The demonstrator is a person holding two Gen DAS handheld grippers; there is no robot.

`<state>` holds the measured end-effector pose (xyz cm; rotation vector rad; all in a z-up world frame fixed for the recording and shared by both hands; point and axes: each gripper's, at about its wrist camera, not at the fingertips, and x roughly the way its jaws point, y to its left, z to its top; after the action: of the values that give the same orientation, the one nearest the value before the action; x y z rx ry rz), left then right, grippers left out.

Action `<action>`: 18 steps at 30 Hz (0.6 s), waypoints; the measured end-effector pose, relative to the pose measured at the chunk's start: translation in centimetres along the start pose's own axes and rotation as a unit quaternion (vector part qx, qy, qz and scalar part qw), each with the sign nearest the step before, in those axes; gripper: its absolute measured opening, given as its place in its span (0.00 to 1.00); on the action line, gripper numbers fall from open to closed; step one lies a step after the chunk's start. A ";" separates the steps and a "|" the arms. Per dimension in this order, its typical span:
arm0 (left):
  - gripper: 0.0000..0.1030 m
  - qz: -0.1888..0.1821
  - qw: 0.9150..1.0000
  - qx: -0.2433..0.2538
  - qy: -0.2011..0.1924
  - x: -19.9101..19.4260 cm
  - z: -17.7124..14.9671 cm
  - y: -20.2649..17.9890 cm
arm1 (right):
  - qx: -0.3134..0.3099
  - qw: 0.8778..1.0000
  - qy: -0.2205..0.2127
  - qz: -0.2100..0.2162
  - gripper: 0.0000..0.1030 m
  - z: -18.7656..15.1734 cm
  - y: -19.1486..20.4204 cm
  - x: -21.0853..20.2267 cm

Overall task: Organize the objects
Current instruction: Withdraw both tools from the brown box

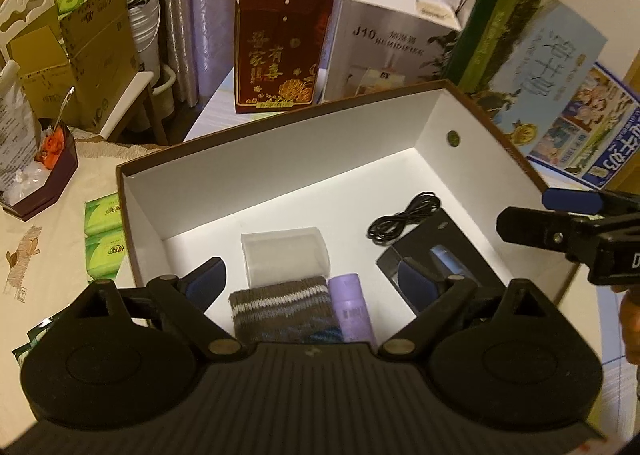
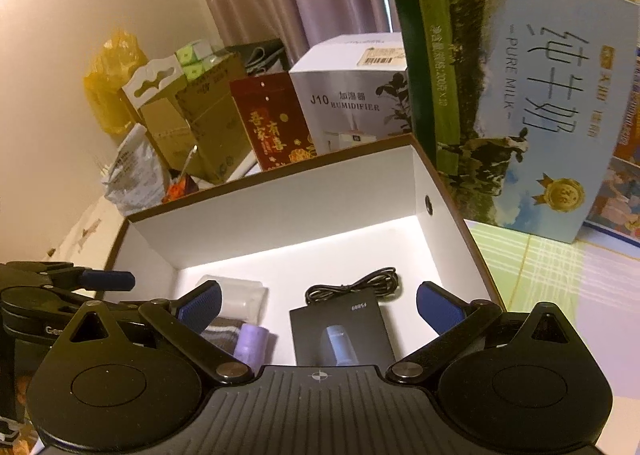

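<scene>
An open box (image 1: 280, 159) (image 2: 280, 199) with white inner walls and a brown rim holds a clear plastic container (image 1: 285, 257) (image 2: 240, 297), a striped grey sock (image 1: 280, 311) (image 2: 222, 331), a purple cylinder (image 1: 354, 305) (image 2: 250, 343), a small black box (image 1: 436, 255) (image 2: 340, 329) and a coiled black cable (image 1: 404, 217) (image 2: 356, 285). My left gripper (image 1: 314, 281) hovers open over the sock and cylinder, holding nothing. My right gripper (image 2: 320, 309) stands open above the black box, empty. In the left wrist view the right gripper (image 1: 532, 211) reaches in from the right edge.
Behind the box stand a red gift bag (image 1: 280, 55), a white humidifier carton (image 1: 388, 51) and a tall milk carton (image 2: 516, 95). Green tissue packs (image 1: 105, 239) lie left of the box on a cream tablecloth. A dark tray of wrapped sweets (image 1: 40, 175) and cardboard boxes (image 1: 88, 47) sit further left.
</scene>
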<state>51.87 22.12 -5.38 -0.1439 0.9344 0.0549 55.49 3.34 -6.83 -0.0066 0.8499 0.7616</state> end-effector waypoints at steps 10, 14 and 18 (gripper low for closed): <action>0.90 0.002 1.000 -0.004 -0.020 -4.4 -1.5 -0.6 | 0.023 0.999 -0.027 -0.003 0.98 -1.2 0.6 -4.0; 0.90 0.000 1.000 -0.008 -0.026 -6.2 -2.4 -0.8 | 0.033 0.999 -0.031 -0.005 0.98 -2.0 1.0 -5.7; 0.90 -0.001 1.000 -0.005 -0.029 -7.9 -3.4 -1.4 | 0.038 0.999 -0.034 -0.006 0.98 -3.0 1.5 -7.3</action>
<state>44.68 20.40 -0.88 -0.1515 0.8762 0.0621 49.54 -0.84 -3.46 0.0814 0.8126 0.7143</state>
